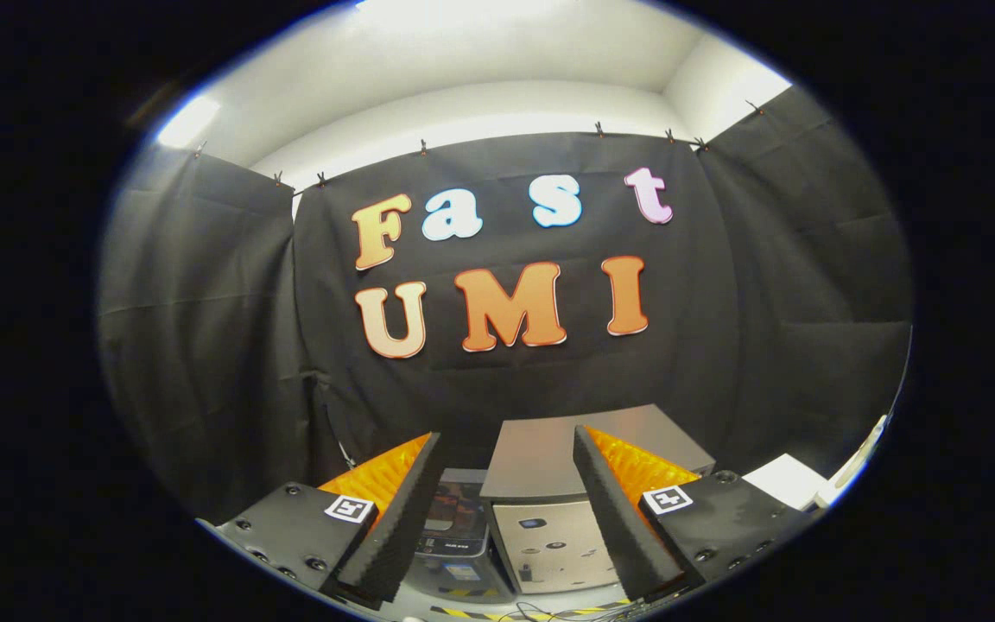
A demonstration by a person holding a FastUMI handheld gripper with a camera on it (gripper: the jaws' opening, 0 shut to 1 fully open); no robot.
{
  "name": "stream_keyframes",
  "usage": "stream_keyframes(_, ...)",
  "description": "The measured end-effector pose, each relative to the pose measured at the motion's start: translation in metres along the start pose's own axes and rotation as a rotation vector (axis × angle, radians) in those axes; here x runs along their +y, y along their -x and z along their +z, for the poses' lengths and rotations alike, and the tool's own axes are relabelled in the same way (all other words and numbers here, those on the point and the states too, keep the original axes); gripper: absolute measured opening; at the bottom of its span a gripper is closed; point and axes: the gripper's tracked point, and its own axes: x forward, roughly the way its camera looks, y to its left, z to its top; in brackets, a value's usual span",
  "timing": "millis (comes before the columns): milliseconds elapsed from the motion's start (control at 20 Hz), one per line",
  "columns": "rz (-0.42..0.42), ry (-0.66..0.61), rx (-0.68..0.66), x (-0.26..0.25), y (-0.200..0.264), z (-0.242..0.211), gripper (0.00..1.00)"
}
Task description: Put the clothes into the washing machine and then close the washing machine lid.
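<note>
Washing machine [549,518] is a silver box with small stickers too tiny to read; your gripper [506,510] fingers spread wide, holding nothing

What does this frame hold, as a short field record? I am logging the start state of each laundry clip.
gripper: two-finger gripper with orange-backed, black foam-faced fingers, open, nothing between them
ahead of fingers: silver box-shaped machine with a flat grey top, seen through the gap
beside it: dark smaller appliance, next to the left finger
floor: yellow-and-black striped tape and loose cables below the machines
backdrop: black cloth booth wall
clothes: cannot tell
</note>
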Motion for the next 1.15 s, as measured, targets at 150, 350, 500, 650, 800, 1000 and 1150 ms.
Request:
stream_keyframes(150,-0.017,0.026,-0.009,-0.006,0.001,0.01,0.98)
stream_keyframes(350,-0.011,0.039,-0.029,-0.005,-0.002,0.023,0.98)
stream_keyframes(500,-0.016,0.038,-0.056,-0.004,-0.006,0.036,0.97)
stream_keyframes(650,-0.026,0.048,-0.067,-0.008,-0.009,0.038,0.98)
stream_keyframes(800,-0.033,0.044,-0.076,-0.011,-0.01,0.04,0.98)
stream_keyframes(1000,-0.048,0.042,-0.076,-0.016,-0.013,0.039,0.97)
stream_keyframes(1150,-0.059,0.061,-0.081,-0.019,-0.018,0.042,0.97)
